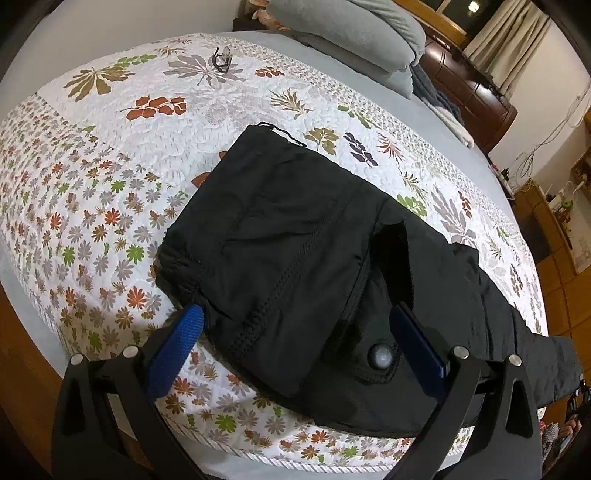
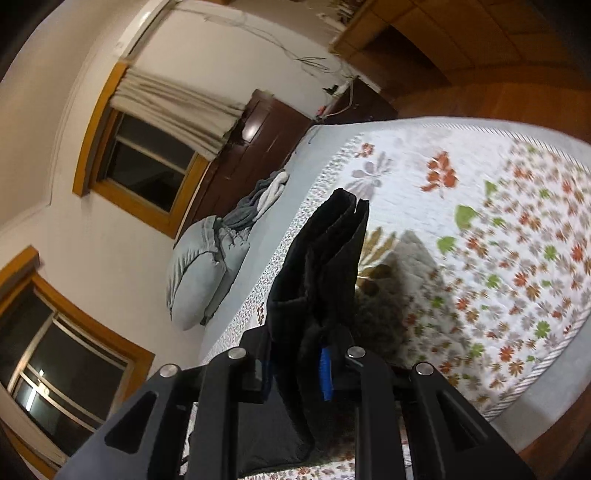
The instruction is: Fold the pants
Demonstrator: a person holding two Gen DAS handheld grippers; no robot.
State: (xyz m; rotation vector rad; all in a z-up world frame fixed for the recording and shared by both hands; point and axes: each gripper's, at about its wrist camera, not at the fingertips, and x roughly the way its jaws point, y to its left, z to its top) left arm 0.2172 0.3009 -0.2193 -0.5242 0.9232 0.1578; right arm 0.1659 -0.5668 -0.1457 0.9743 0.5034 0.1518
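Black pants [image 1: 295,251] lie on the floral quilt [image 1: 122,162], waist end toward the left and the legs trailing off to the right, folded lengthwise. My left gripper [image 1: 295,317] hovers open just over the waist part, its blue pads [image 1: 184,332] on either side of the cloth and a round button between them. In the right wrist view my right gripper [image 2: 299,354] is shut on the leg end of the pants [image 2: 325,266], which stands bunched up between the jaws, lifted above the bed.
Grey pillows [image 1: 354,33] and crumpled clothes lie at the head of the bed. Glasses [image 1: 221,59] rest on the far part of the quilt. Dark wooden headboard [image 1: 472,85], curtained windows [image 2: 147,162], and wooden floor surround the bed.
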